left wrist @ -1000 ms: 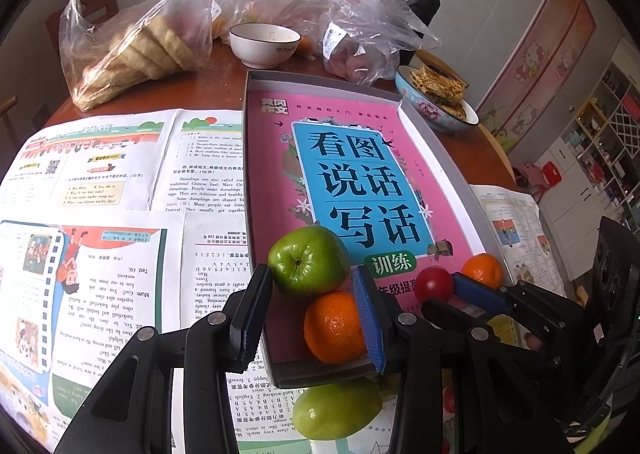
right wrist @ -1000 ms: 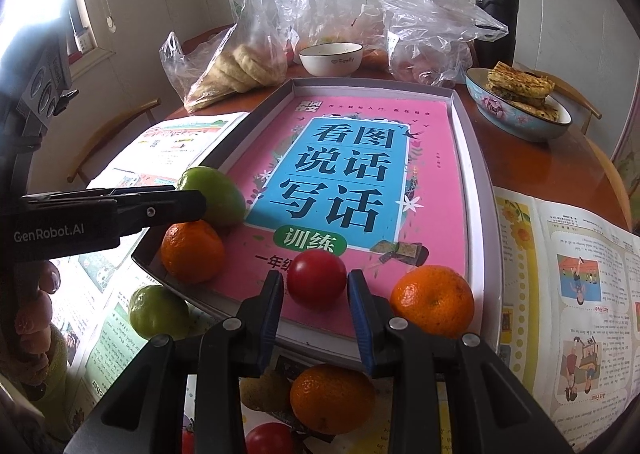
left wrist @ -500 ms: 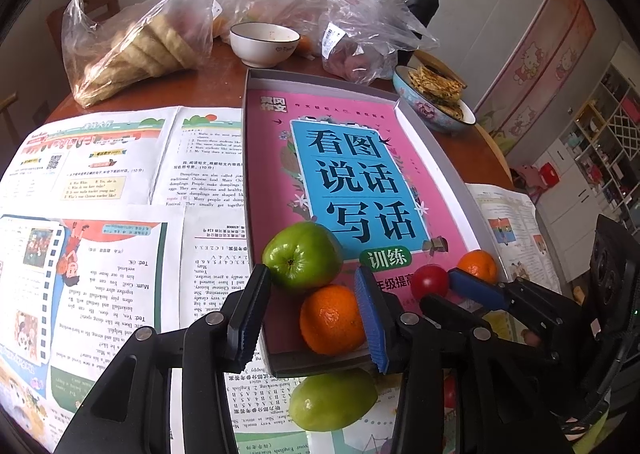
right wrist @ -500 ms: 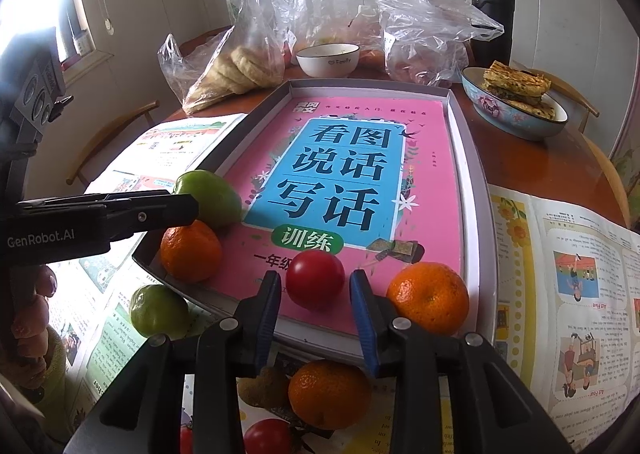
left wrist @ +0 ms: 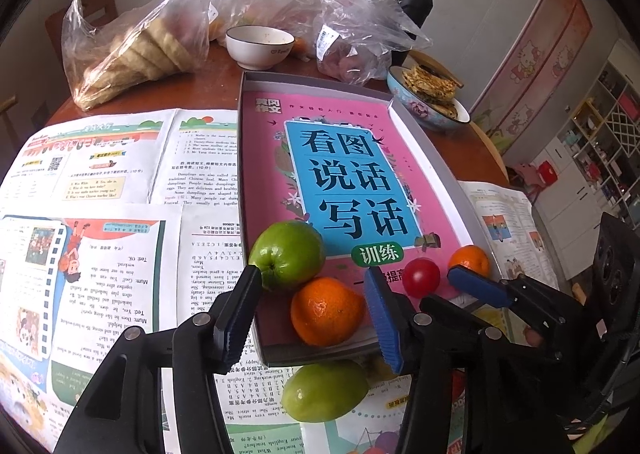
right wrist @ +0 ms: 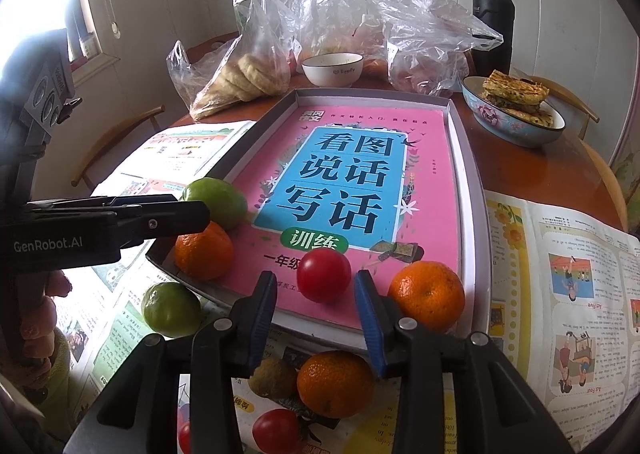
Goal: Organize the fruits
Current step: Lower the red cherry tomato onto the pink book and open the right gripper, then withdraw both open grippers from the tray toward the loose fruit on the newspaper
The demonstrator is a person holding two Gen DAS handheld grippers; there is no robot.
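Note:
A shallow grey tray (left wrist: 320, 83) lined with a pink book holds a green apple (left wrist: 288, 254), an orange (left wrist: 326, 310), a red tomato (right wrist: 324, 274) and a second orange (right wrist: 426, 294). My left gripper (left wrist: 313, 286) straddles the first orange with its jaws opening; a gap shows beside its fingers and the orange rests on the tray. My right gripper (right wrist: 314, 282) has its jaws opening around the tomato, pads clear of it. Outside the tray's near edge lie a green fruit (left wrist: 324, 390), another orange (right wrist: 336, 382), a brownish fruit (right wrist: 274, 378) and a tomato (right wrist: 276, 430).
Open printed booklets (left wrist: 100, 174) cover the wooden table on both sides of the tray. At the back stand plastic bags of food (left wrist: 132, 50), a white bowl (left wrist: 260, 46), a blue bowl of flatbreads (left wrist: 432, 98) and a black flask (left wrist: 414, 2). A hand (right wrist: 40, 314) holds the left gripper.
Both pairs of jaws have widened, the left around the orange and the right around the tomato. Both fruits stay on the tray. The hands have hardly moved.

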